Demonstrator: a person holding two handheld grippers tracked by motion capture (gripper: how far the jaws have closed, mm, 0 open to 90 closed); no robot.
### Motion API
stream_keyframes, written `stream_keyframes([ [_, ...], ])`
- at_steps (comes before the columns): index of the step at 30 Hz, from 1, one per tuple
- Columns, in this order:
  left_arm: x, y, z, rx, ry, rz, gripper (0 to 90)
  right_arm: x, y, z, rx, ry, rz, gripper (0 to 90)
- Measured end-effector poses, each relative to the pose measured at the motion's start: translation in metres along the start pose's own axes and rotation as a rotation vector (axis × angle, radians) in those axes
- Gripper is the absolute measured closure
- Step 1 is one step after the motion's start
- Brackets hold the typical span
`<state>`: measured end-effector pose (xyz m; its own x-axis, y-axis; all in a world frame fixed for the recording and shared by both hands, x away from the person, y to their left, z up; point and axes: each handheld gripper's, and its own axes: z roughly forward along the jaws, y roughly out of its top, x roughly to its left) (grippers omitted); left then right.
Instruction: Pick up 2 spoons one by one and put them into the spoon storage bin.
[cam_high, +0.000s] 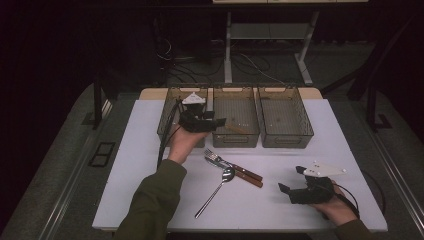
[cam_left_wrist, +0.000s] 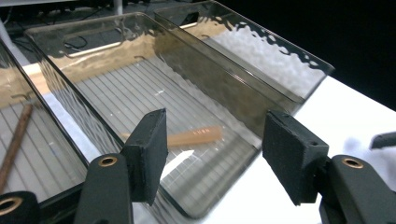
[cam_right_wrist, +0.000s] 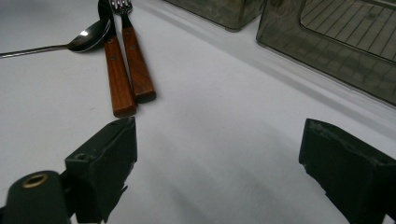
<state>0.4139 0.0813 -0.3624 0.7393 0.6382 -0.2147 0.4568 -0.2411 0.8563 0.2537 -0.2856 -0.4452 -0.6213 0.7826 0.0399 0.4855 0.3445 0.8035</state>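
My left gripper (cam_high: 220, 121) hovers over the near end of the left and middle bins, its jaws open and nothing between them (cam_left_wrist: 215, 154). Below it the middle bin (cam_left_wrist: 93, 42) holds one wooden-handled utensil (cam_left_wrist: 194, 137). A second wooden handle (cam_left_wrist: 16, 140) lies in the left bin (cam_left_wrist: 46, 158). Two wooden-handled forks (cam_high: 240, 172) and a steel spoon (cam_high: 220, 184) lie on the white table in front of the bins. At the front right my right gripper (cam_high: 291, 179) rests low on the table, open and empty (cam_right_wrist: 217, 154), pointing toward the fork handles (cam_right_wrist: 123, 70) and spoon (cam_right_wrist: 88, 36).
Three smoked transparent bins stand side by side at the far edge: left (cam_high: 167, 117), middle (cam_high: 235, 140), right (cam_high: 285, 142). The white table (cam_high: 330, 130) has bare surface on both sides of the cutlery. A cable trails from the left gripper along the left bin.
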Motion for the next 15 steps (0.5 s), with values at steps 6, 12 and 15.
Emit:
stream_keyframes([
  [6, -0.008, -0.014, -0.011, 0.002, -0.002, 0.033, 37.8, 0.0, 0.0, 0.0, 0.0, -0.002, 0.0, 11.6],
  [12, -0.013, -0.026, -0.021, 0.006, -0.016, 0.06, 35.3, 0.0, 0.0, 0.0, 0.004, -0.005, 0.005, 11.6],
  [15, -0.016, -0.031, -0.025, 0.009, -0.017, 0.068, 34.1, 0.0, 0.0, 0.0, 0.003, -0.006, 0.003, 11.6],
])
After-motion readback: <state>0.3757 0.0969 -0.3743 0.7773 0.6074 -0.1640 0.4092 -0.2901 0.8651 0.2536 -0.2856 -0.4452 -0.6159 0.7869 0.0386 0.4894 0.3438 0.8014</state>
